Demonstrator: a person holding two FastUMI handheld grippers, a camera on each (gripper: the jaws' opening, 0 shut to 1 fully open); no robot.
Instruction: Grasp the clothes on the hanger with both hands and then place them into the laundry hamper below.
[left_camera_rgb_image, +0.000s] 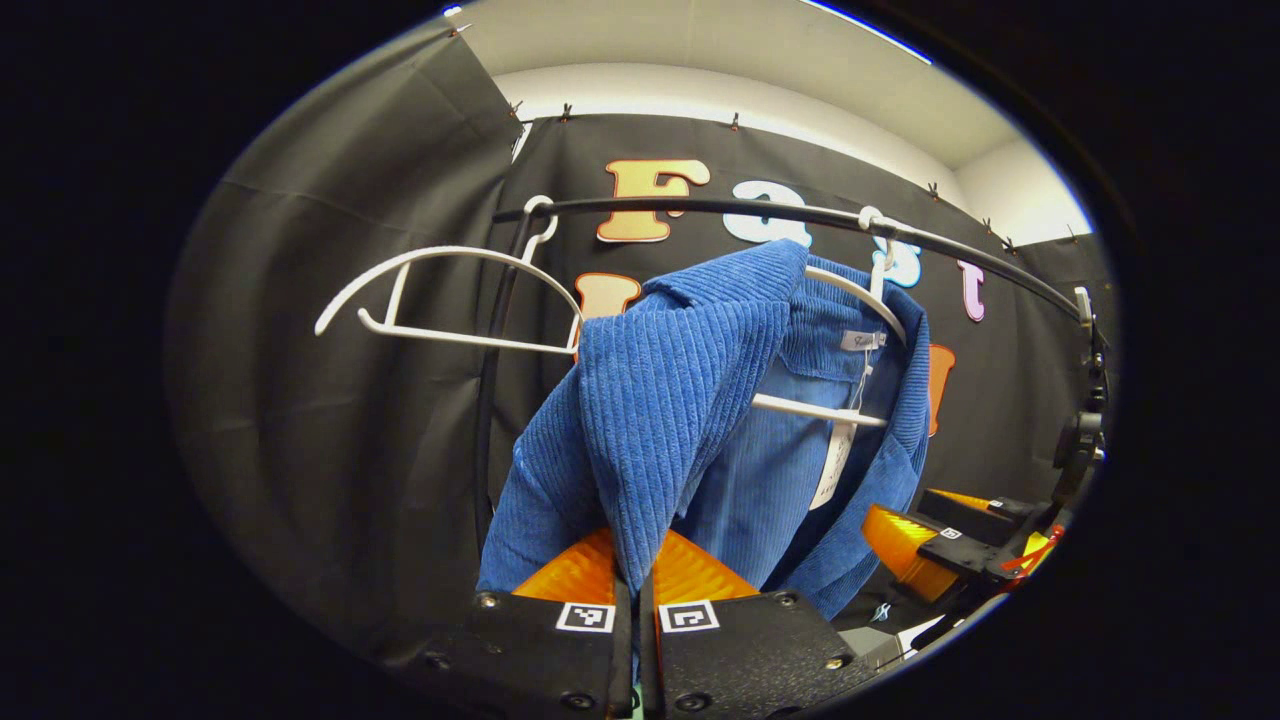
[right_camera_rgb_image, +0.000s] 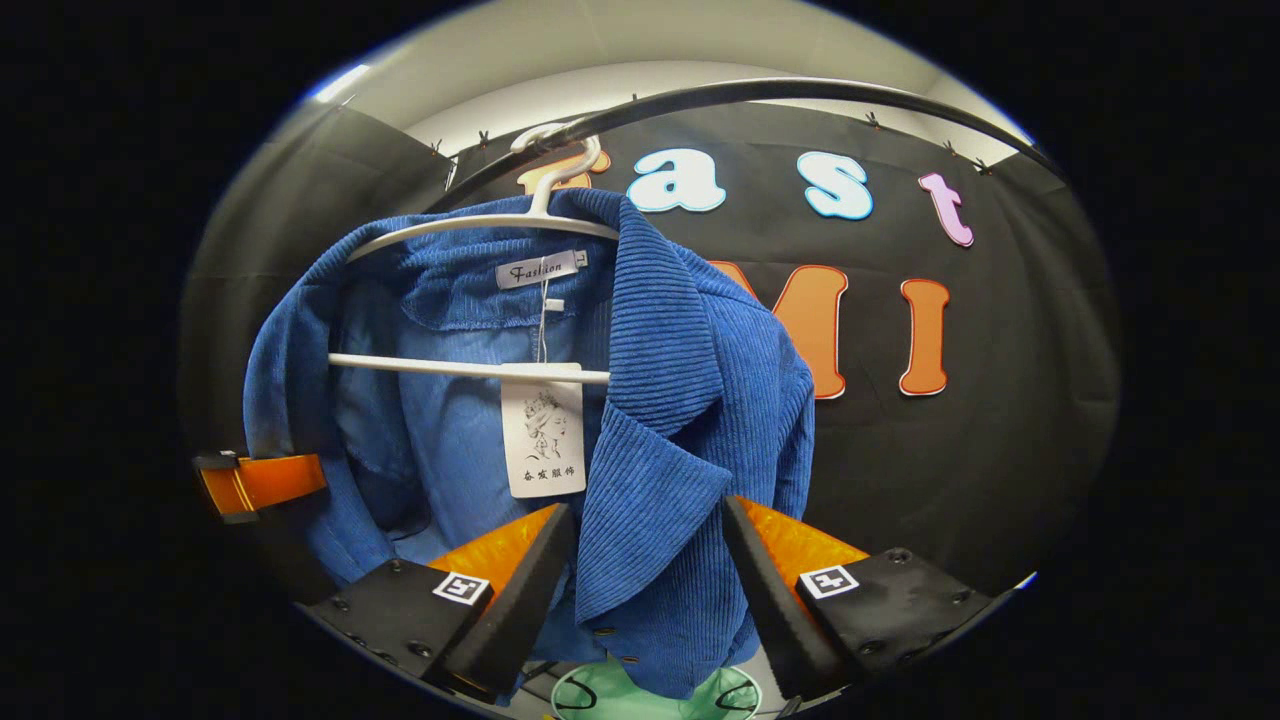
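the blue jacket (right_camera_rgb_image: 650, 420) hangs on the white hanger (right_camera_rgb_image: 470, 368), pinched by the left gripper (left_camera_rgb_image: 635, 585) while the right gripper (right_camera_rgb_image: 648, 560) straddles its lapel spread, so a one-sided pull may snag it.

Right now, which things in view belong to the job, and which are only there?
Job: blue corduroy jacket; its white hanger; green laundry hamper; left gripper, shut on the jacket; right gripper, open around the front.
Only there: empty white hanger; black rail.
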